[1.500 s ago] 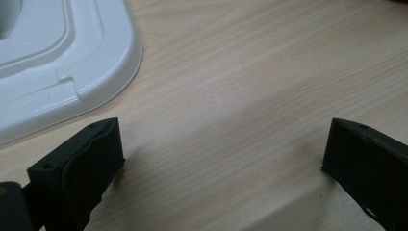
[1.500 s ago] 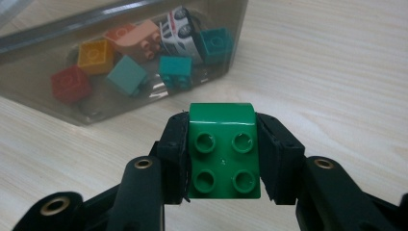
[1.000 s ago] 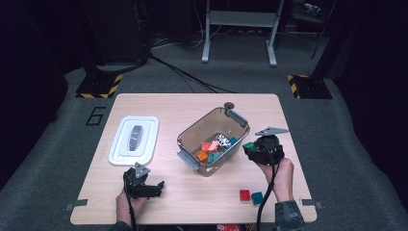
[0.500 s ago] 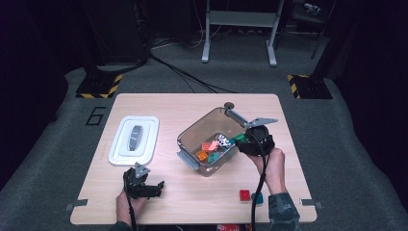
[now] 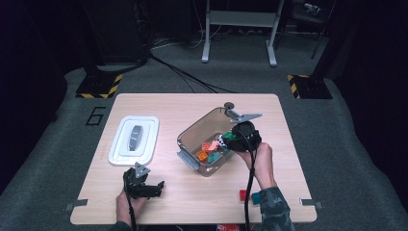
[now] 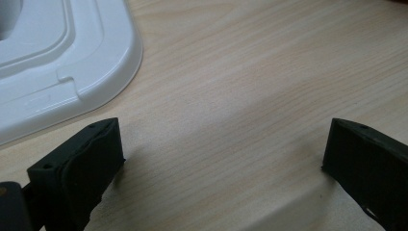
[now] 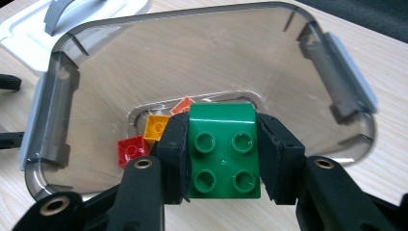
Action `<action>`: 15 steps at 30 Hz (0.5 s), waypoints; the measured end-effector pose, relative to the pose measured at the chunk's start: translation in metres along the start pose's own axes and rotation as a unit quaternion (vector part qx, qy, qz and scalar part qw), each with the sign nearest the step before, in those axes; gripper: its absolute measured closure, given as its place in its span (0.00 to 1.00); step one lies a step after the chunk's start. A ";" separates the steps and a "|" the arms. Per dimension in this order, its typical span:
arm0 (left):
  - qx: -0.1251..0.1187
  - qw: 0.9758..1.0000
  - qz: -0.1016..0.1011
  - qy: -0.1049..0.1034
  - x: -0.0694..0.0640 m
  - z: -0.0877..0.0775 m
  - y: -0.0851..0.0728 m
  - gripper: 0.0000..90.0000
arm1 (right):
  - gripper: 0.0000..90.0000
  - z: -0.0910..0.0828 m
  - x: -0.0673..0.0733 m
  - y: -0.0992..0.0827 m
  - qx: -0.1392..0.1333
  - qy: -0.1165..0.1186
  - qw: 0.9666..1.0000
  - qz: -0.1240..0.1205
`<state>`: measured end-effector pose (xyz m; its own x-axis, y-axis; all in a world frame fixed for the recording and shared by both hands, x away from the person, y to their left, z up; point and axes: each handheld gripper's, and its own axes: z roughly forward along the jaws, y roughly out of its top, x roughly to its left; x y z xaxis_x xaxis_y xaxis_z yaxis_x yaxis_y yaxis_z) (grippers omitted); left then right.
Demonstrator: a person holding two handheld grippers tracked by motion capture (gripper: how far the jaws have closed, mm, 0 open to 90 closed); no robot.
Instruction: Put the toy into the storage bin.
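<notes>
The right tongs (image 7: 223,159), pinching a green brick (image 7: 223,149), have moved from beside the clear bin (image 5: 192,137) to over it (release seems next); the left tongs (image 6: 221,154) rest spread on the surface (image 6: 250,72).

A: Surface (image 5: 159,103): pale wood grain, rounded corners, metal tabs at its near corners. Floor (image 5: 365,159): grey carpet, with a dark "6" (image 5: 96,116) marked left of the surface.

B: Beyond it?

A: Two yellow-and-black striped plates, one at far left (image 5: 99,85), one at far right (image 5: 308,85). Black cables (image 5: 185,74) run over the carpet toward the surface's far edge. A grey metal stand (image 5: 239,29) rises at centre back on two legs.

B: Lighting?

A: The surface and nearby carpet are lit; the edges of the room lie in darkness, with walls not discernible.
</notes>
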<state>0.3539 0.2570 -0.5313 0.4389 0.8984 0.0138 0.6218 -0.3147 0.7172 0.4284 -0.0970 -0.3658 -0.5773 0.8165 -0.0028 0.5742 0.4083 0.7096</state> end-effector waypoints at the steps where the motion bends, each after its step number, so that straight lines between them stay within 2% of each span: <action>1: 0.000 1.000 0.000 0.000 0.000 0.000 0.000 0.00 | 0.65 0.002 0.002 0.001 0.003 0.002 1.000 -0.001; 7: 0.000 1.000 0.000 0.000 0.000 0.000 0.000 0.00 | 0.65 0.012 0.008 0.003 0.015 0.007 1.000 -0.017; 9: 0.000 1.000 0.000 0.000 0.000 0.000 0.000 0.00 | 0.65 0.015 0.010 0.002 0.022 0.007 1.000 -0.013; 11: 0.000 1.000 0.000 0.000 0.000 0.000 0.000 0.00 | 0.65 0.017 0.009 0.002 0.024 0.008 0.999 -0.022; 15: 0.000 1.000 0.000 0.000 0.000 0.000 0.000 0.00 | 0.64 0.019 0.009 0.001 0.030 0.008 0.999 -0.021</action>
<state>0.3539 0.2570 -0.5313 0.4388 0.8985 0.0139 0.6217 -0.3147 0.7172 0.4347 -0.0816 -0.3783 -0.6106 0.7917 -0.0206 0.5820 0.4662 0.6663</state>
